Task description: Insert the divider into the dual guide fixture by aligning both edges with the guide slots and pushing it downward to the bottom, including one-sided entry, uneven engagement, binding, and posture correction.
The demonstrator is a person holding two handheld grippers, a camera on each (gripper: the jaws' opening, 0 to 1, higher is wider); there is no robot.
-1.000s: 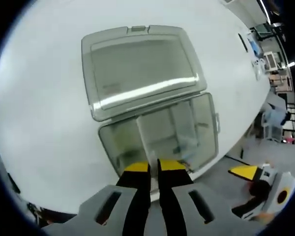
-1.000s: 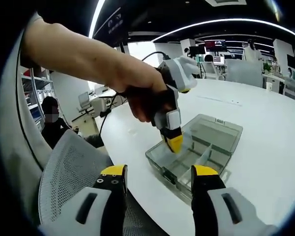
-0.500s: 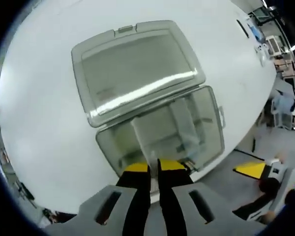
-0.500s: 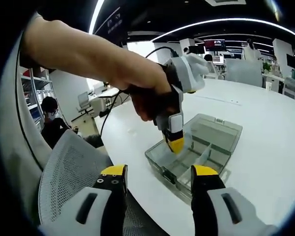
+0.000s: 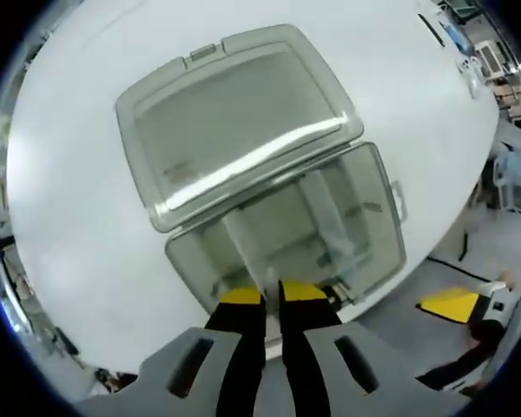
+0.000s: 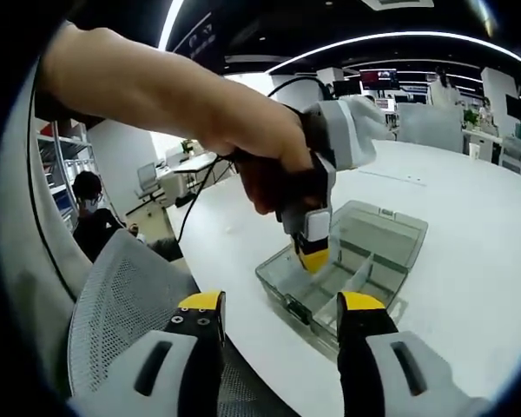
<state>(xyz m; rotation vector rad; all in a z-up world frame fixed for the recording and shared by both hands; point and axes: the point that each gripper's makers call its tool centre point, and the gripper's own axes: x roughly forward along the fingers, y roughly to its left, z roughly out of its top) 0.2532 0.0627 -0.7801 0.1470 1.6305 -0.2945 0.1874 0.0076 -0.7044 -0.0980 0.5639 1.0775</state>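
Note:
A clear grey compartment box (image 5: 384, 204) lies on the white table with its lid (image 5: 234, 113) folded open behind it. My left gripper (image 5: 271, 295) is shut on a thin clear divider (image 5: 243, 248), which reaches down into the box's left part beside a fixed partition (image 5: 330, 221). How far its edges sit in the wall slots is too faint to tell. In the right gripper view a hand holds the left gripper (image 6: 313, 258) upright, its tip at the box (image 6: 373, 248) rim. My right gripper (image 6: 278, 304) is open, off the table's edge, with nothing between its jaws.
A grey mesh chair back (image 6: 122, 295) lies right under the right gripper. The white table (image 6: 469, 226) spreads wide beyond the box. A person (image 6: 91, 208) sits far behind on the left among office desks. The table edge runs close to the box's near side.
The left gripper has sunk closer to the box and turned more upright, carrying the divider further down into it. The right gripper has stayed put.

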